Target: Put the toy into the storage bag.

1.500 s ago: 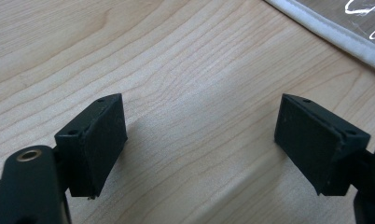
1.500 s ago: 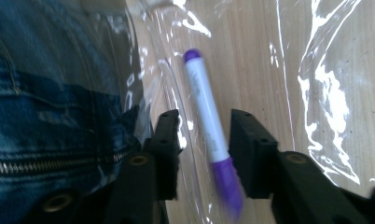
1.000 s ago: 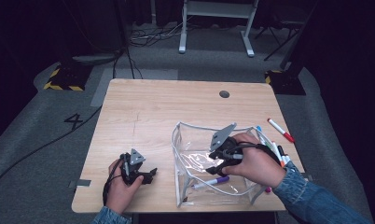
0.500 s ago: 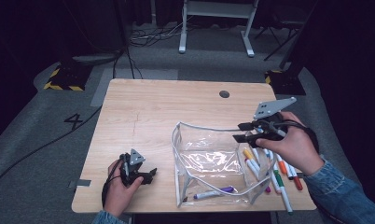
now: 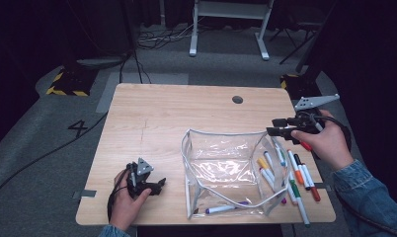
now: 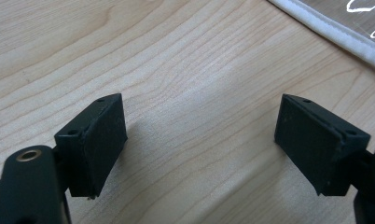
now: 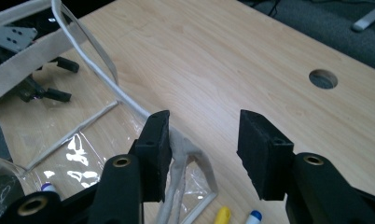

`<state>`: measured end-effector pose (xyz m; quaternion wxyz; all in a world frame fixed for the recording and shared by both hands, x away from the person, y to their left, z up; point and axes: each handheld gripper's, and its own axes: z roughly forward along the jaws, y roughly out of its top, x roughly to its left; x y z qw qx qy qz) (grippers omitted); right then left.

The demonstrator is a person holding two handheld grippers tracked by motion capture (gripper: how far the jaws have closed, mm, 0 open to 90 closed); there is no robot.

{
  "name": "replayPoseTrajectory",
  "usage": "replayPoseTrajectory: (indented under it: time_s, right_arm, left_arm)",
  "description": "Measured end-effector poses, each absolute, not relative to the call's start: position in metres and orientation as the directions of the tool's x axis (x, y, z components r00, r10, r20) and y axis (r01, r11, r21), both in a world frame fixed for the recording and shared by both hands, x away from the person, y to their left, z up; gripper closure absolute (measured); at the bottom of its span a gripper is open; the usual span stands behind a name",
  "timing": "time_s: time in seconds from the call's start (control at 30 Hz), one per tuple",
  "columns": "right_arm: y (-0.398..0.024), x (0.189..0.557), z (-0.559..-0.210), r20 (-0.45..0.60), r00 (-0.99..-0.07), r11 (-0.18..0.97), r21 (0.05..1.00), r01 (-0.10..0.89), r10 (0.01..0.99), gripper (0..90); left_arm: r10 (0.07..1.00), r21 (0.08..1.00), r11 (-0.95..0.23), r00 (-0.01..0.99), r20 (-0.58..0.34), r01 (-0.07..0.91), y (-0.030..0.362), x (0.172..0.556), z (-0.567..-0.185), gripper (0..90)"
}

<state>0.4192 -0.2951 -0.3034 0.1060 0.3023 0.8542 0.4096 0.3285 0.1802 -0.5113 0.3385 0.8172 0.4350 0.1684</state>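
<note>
A clear plastic pouch [image 5: 226,170] with white trim stands open on the wooden table [image 5: 177,118]. On its floor lies a purple marker [image 5: 226,208]. Several coloured markers [image 5: 295,177] lie on the table just right of the pouch. My right gripper [image 5: 271,131] hovers over the pouch's far right corner. It is open, its jaws have just been closing, and nothing is between them. In the right gripper view the pouch's white rim [image 7: 90,63] runs under the left jaw of that gripper [image 7: 204,126]. My left gripper [image 5: 159,185] rests open near the table's front left, over bare wood [image 6: 199,107].
A round cable hole [image 5: 237,99] sits near the table's far edge, also seen in the right gripper view as the hole [image 7: 323,79]. The pouch's white edge [image 6: 335,32] crosses the top right corner of the left gripper view. Dark floor and cables surround the table.
My right gripper has come out of the pouch and moved right and away to its far right corner. The purple marker now lies on the pouch's floor. The left gripper has stayed put.
</note>
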Motion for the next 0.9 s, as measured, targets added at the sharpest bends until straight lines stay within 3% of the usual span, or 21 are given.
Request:
replayPoseTrajectory:
  time_s: [0.3, 0.9]
  right_arm:
    - [-0.32, 0.42, -0.3, -0.031, -0.733, 0.485, 0.768, 0.417, 0.679, 56.7]
    - [-0.392, 0.452, -0.373, -0.09, -0.55, 0.46, 0.668, 0.584, 0.83, 56.7]
  left_arm:
    - [0.826, 0.7, -0.388, 0.563, -0.024, 0.599, 0.18, 0.328, -0.512, 17.0]
    - [0.826, 0.701, -0.388, 0.563, -0.023, 0.598, 0.18, 0.328, -0.512, 16.9]
